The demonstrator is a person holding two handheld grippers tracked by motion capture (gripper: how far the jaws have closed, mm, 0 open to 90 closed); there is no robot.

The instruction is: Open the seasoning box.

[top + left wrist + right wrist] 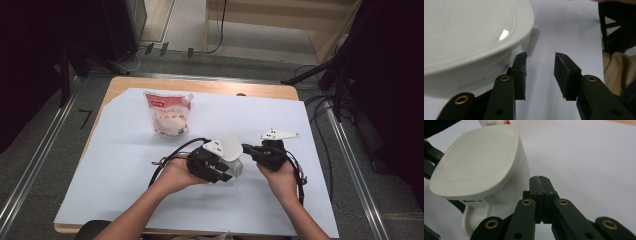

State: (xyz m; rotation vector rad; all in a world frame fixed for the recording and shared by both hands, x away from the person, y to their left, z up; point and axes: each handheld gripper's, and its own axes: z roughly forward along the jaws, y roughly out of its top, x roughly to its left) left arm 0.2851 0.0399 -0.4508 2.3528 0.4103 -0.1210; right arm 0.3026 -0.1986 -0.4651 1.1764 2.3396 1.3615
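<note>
A white lidded container (231, 149) stands on the white sheet between my two grippers. In the left gripper view its lid and wall (471, 37) lie to the left of my left gripper (540, 72), whose jaws are open with only bare sheet between them; the left pad (520, 75) sits close beside the container's wall. My left gripper (225, 174) points right in the high view. My right gripper (539, 178) is shut on nothing, its tips next to the container (479, 162), which has a tab at its lower edge. In the high view my right gripper (250, 149) points left.
A red and white pouch (169, 113) stands upright at the back of the white sheet (125, 170), which covers the wooden table (200, 85). Cables trail from both grippers. Metal rails run along both sides of the table.
</note>
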